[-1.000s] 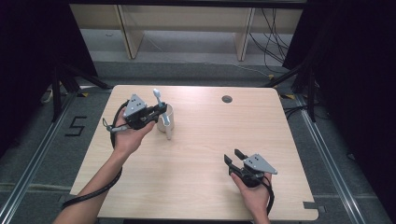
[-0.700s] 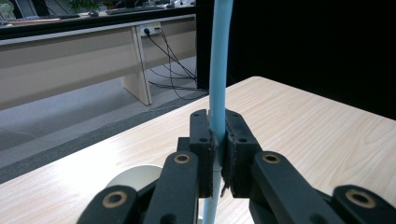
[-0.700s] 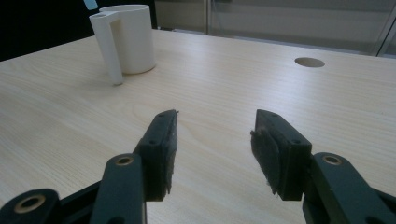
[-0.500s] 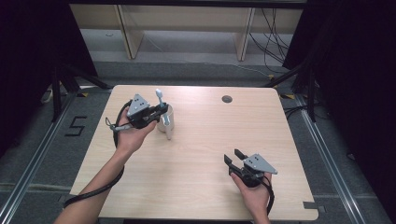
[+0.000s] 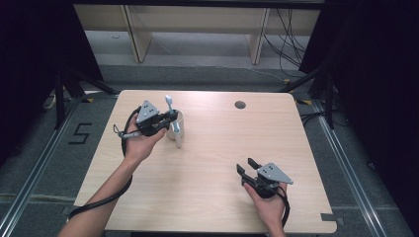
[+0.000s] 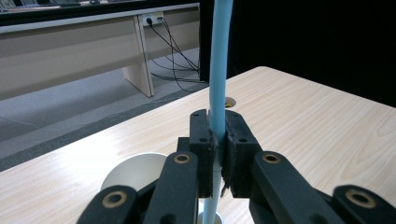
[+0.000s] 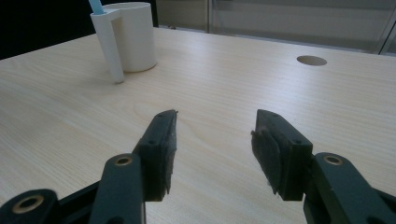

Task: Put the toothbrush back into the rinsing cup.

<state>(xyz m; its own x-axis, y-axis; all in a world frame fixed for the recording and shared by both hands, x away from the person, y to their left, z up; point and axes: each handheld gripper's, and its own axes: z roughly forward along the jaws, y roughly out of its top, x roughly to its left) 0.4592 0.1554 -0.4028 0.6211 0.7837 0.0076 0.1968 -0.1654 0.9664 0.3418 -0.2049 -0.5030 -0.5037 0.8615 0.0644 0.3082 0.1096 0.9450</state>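
One light blue stick (image 6: pixel 218 70) stands upright in the white cup (image 5: pixel 176 129) at the table's (image 5: pixel 217 197) ten o'clock, clamped by the left gripper (image 6: pixel 218 154). At five o'clock, the right gripper (image 7: pixel 212 144) rests open, holding nothing.

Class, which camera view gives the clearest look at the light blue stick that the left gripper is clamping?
The left gripper view: the light blue stick rises close up, pinched between the left gripper jaws above the white cup. The high view shows it small. The right gripper view catches just its tip behind the cup's handle.
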